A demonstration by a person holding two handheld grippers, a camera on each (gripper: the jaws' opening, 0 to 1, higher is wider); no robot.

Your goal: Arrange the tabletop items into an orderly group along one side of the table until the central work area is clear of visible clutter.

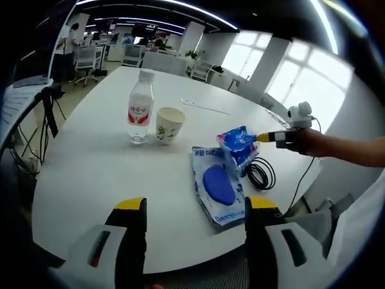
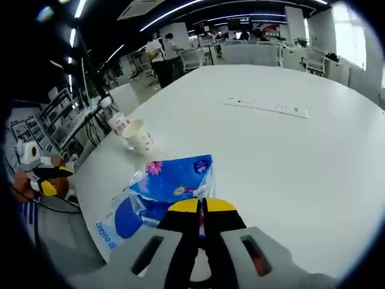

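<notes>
Right gripper (image 2: pixel 201 208) fingers clamping tissue pack (image 2: pixel 174 179) edge

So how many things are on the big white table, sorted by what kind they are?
Water bottle: 1
Paper cup: 1
Blue tissue pack, held by the right gripper: 1
Flat blue bag: 1
Black cable coil: 1
Long white strip: 1
Total: 6

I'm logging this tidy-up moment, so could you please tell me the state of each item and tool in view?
Clear plastic water bottle with red label: upright, capped.
White paper cup: upright, open-topped.
Blue tissue pack: gripped at its edge.
Flat blue-and-white plastic bag: lying flat.
Black coiled cable: lying coiled on the table.
Right tool: shut on the tissue pack.
Left tool: open, holding nothing.
</notes>
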